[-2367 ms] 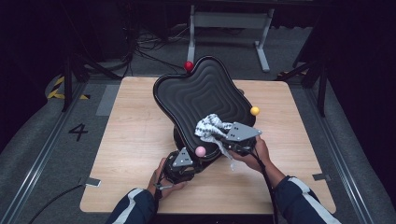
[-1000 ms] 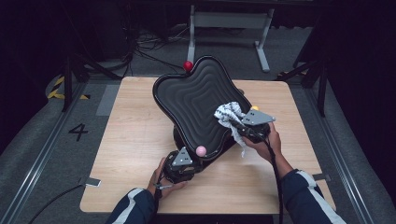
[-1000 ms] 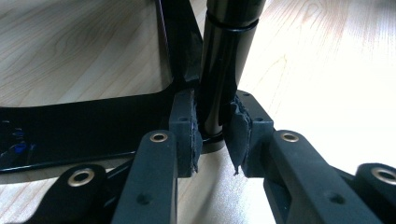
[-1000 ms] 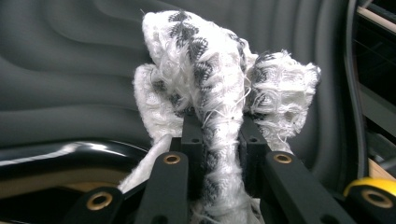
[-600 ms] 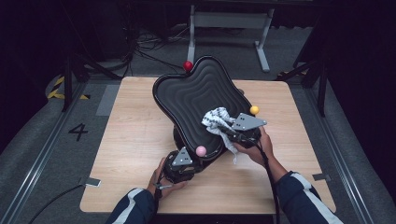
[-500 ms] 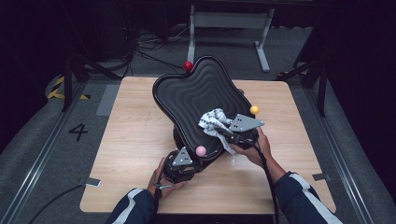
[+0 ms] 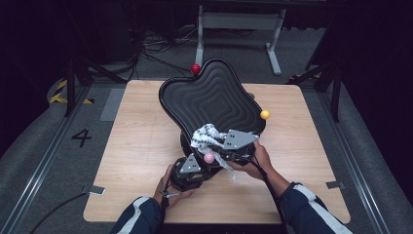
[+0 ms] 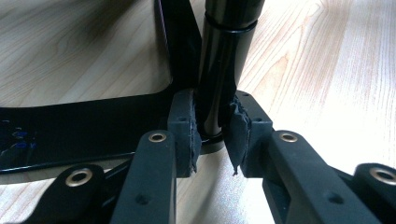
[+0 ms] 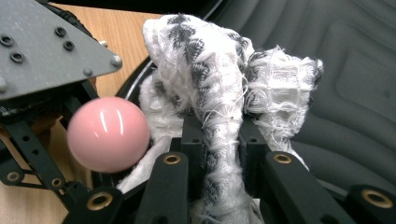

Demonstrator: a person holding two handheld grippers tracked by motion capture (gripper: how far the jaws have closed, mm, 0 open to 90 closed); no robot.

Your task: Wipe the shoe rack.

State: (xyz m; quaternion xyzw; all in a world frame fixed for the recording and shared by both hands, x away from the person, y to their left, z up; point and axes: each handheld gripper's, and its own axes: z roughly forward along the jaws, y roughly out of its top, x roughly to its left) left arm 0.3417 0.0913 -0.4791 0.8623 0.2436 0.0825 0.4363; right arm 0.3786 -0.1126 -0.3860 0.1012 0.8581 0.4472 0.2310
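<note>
White cloth (image 9: pixel 219 107) clamped in right hand-held gripper (image 9: pixel 219 154), on black seat (image 9: pixel 345 70)

White-grey woven cloth (image 9: pixel 219 107) bunched against ridged black tray (image 7: pixel 214 100); tray tilted up on black post (image 8: pixel 224 60).

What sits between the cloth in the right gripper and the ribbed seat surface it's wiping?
Nothing visible. The right gripper is shut on the cloth, which rests against the lower part of the seat. The pink ball sits off to the side. The left gripper clamps the seat's post.
</note>
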